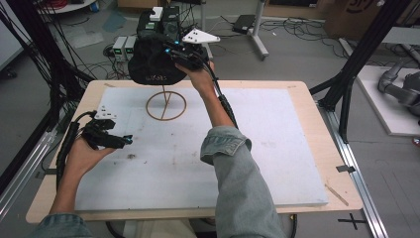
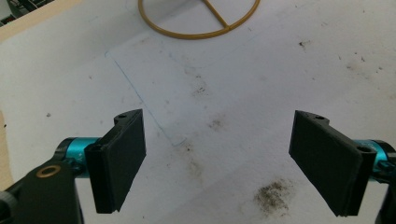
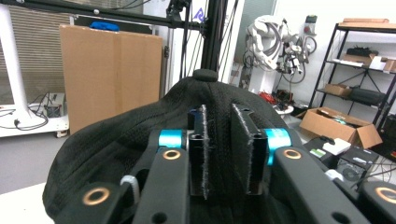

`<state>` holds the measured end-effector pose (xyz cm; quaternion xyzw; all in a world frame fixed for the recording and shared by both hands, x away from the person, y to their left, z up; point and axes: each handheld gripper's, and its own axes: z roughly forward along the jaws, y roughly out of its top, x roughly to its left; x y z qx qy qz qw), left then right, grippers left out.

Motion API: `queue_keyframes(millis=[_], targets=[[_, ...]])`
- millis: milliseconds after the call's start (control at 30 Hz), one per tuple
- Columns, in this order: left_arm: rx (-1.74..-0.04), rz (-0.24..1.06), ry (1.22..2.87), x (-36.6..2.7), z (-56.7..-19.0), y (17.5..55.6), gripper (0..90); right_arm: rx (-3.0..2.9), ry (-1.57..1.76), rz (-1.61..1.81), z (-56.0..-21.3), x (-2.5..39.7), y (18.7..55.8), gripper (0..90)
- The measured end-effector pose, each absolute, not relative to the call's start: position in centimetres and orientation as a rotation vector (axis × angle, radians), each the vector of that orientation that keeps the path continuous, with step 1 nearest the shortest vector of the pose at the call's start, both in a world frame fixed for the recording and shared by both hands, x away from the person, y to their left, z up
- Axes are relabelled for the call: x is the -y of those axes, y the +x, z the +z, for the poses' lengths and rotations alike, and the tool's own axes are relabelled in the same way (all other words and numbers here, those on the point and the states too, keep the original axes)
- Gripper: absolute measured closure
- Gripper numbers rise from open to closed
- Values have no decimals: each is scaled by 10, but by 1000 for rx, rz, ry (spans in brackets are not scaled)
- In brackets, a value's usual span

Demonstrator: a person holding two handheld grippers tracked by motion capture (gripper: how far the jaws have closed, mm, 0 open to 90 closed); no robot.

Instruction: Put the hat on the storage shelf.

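— Where is the black mesh fabric cap [image 1: 151, 67] sitting?

— I'm holding it aloft at twelve o'clock, the right gripper [image 3: 223, 149] pinching its fabric, jaws nearly closed. The thin wooden ring stand with an upright rod [image 1: 166, 105] is lying directly beneath it.

— And the other tool?

— I'm resting the left gripper [image 2: 217, 161] at nine o'clock, jaws spread wide, gripping nothing. The right is nearer.
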<state>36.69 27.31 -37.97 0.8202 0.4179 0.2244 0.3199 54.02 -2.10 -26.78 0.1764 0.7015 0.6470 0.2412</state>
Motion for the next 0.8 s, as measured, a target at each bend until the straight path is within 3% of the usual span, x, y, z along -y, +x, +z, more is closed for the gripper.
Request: queue_keyframes(millis=[67, 533, 800], targets=[[-1100, 586, 2152, -272, -380, 367, 190, -1927, 491, 1744, -270, 24, 540, 715], [-1092, 582, 2170, -269, -382, 368, 190, -1935, 517, 1735, -276, 36, 536, 656], [-1084, 590, 2168, -265, -381, 367, 190, -1951, 570, 1693, -278, 63, 533, 538]])
